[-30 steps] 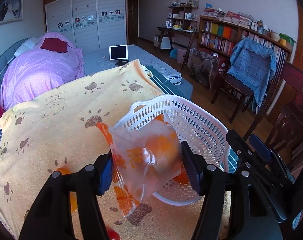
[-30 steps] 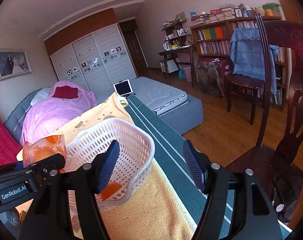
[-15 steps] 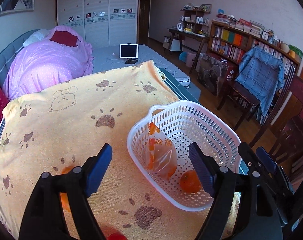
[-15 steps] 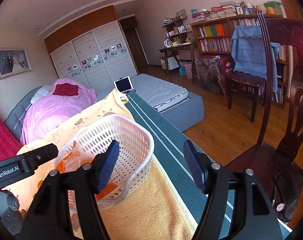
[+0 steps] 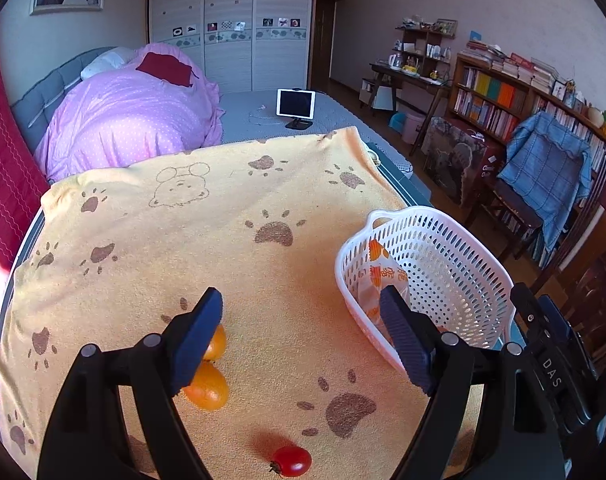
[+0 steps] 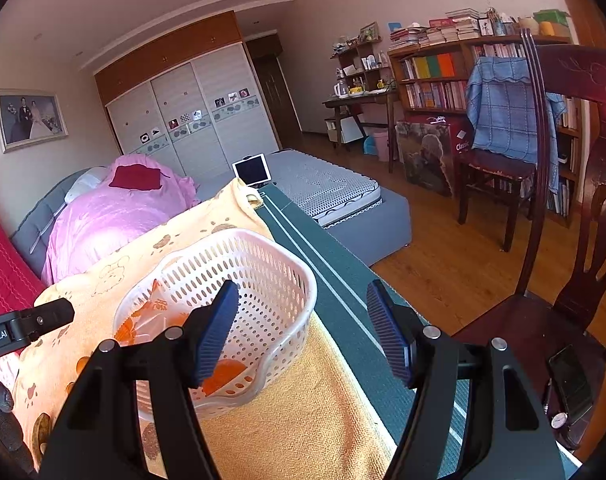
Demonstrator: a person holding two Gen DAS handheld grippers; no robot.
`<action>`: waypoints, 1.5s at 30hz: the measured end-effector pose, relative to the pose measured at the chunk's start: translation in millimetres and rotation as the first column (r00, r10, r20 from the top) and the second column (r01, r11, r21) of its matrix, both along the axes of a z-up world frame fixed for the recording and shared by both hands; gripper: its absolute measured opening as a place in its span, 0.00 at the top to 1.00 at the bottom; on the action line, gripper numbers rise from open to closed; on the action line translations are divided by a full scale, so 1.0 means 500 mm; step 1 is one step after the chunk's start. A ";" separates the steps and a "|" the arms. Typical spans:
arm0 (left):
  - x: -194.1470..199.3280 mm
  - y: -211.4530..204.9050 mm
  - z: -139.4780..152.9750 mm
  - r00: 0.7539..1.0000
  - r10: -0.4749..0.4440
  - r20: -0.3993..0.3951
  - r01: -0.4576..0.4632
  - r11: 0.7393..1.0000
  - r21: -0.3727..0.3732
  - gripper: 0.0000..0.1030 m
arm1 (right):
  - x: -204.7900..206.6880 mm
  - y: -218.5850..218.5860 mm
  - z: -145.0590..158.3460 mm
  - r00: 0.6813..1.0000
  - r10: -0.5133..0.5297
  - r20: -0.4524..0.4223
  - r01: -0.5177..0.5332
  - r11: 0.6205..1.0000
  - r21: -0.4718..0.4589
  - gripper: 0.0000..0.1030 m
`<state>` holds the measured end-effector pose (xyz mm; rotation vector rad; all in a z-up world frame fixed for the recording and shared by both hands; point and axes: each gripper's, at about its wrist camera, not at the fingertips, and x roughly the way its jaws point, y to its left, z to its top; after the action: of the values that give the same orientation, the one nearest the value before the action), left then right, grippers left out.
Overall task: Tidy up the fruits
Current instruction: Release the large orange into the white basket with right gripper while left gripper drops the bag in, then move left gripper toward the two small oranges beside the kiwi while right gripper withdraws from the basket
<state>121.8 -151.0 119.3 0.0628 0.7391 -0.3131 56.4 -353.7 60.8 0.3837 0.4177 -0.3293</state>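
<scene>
A white perforated basket (image 5: pixel 455 276) stands on the yellow paw-print towel (image 5: pixel 191 248), to the right of my left gripper (image 5: pixel 301 338). Inside it lies a clear bag of oranges (image 5: pixel 377 276) and, in the right wrist view, a loose orange (image 6: pixel 223 374). My left gripper is open and empty above the towel. Two orange fruits (image 5: pixel 207 390) lie by its left finger, partly hidden by it. A cherry tomato (image 5: pixel 291 460) sits at the near edge. My right gripper (image 6: pixel 303 332) stands open and empty over the basket's (image 6: pixel 299 270) near right side, the bag (image 6: pixel 151 320) left of it.
The towel covers a green-edged table (image 6: pixel 343 300) beside a bed with a purple quilt (image 5: pixel 131 120) and a tablet (image 5: pixel 295 103). A dark wooden chair (image 6: pixel 563 312) stands close on the right. Bookshelves and a desk line the far wall.
My left gripper opened and let the bag of oranges drop into the basket, then drew back to the left over the towel. The right gripper has not moved.
</scene>
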 end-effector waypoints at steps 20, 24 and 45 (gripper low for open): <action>-0.034 0.173 0.004 0.985 0.173 -0.005 -0.174 0.985 -0.016 0.22 | -0.024 0.057 0.051 0.986 0.159 0.041 -0.157 0.987 -0.046 0.34; -0.034 0.180 -0.016 0.983 0.184 -0.026 -0.184 0.983 -0.010 0.22 | -0.028 0.087 0.067 0.968 0.245 0.042 -0.244 0.969 -0.033 0.34; 0.004 0.226 -0.097 0.957 0.262 -0.125 -0.261 0.965 0.025 0.22 | -0.042 0.282 0.029 0.795 0.605 -0.055 -0.601 0.796 0.071 0.32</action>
<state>123.7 -38.2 70.8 -0.0475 0.8650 -0.0609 35.2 -212.6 75.3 0.2671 0.6006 0.2987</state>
